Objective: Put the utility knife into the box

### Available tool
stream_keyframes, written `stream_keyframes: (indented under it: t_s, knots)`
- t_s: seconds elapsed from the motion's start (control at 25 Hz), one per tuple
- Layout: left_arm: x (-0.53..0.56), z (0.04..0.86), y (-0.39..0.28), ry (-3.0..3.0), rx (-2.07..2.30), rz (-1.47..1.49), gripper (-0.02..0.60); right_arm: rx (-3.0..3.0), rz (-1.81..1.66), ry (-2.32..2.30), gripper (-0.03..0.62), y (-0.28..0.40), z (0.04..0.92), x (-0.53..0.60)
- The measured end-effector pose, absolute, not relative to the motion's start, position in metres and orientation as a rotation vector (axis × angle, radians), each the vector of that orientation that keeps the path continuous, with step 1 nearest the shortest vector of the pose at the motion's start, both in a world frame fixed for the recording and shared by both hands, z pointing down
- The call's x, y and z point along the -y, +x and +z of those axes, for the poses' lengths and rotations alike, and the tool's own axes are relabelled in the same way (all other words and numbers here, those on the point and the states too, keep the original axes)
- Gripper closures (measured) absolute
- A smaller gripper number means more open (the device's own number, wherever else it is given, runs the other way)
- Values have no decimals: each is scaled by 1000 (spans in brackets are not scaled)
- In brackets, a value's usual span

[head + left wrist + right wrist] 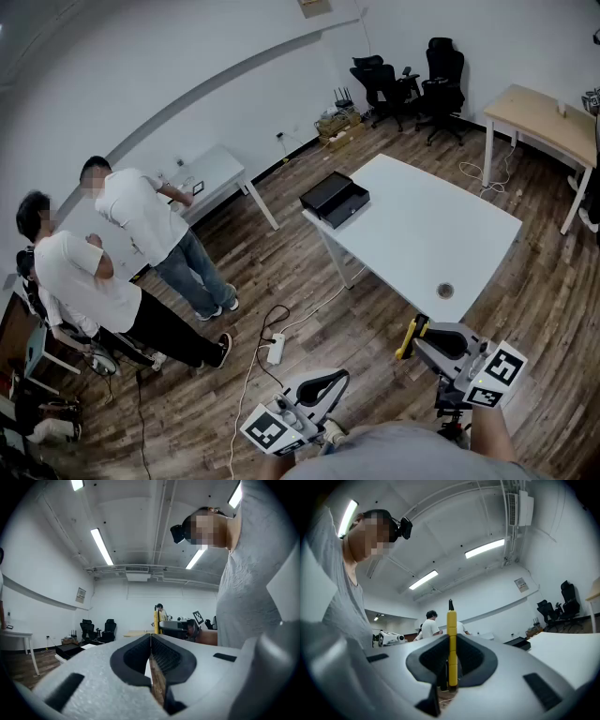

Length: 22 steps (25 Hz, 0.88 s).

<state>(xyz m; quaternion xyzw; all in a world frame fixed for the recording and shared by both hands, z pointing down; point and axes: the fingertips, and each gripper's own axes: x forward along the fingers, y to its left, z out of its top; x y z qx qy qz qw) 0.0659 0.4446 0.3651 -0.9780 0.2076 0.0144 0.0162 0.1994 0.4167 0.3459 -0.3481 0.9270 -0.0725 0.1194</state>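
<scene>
Firmly, the right gripper's [451, 641] fingers [472, 657] clamp the yellow utility knife [452, 620], its long axis along them and its tip past their ends, just off the tabletop's [441, 234] near edge. The left gripper's [151, 641] fingers are pressed together. An open black box [334, 199] sits on the tabletop's far corner; its contents are indiscernible.

White table [441, 220], black box [334, 199] on its far corner, wood floor [309, 309]

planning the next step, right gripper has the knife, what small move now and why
Probably carry the right gripper forward over the white table toward the black box: it is shut on the yellow utility knife, and the box sits at the table's far corner.
</scene>
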Motion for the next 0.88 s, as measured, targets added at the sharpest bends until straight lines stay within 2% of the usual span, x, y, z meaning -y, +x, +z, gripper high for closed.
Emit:
stream_keyframes:
  t_s: [0.88]
  knots:
    - [-443, 368, 70, -3077, -640, 68, 563, -2706, -251, -985, 545, 190, 344, -414]
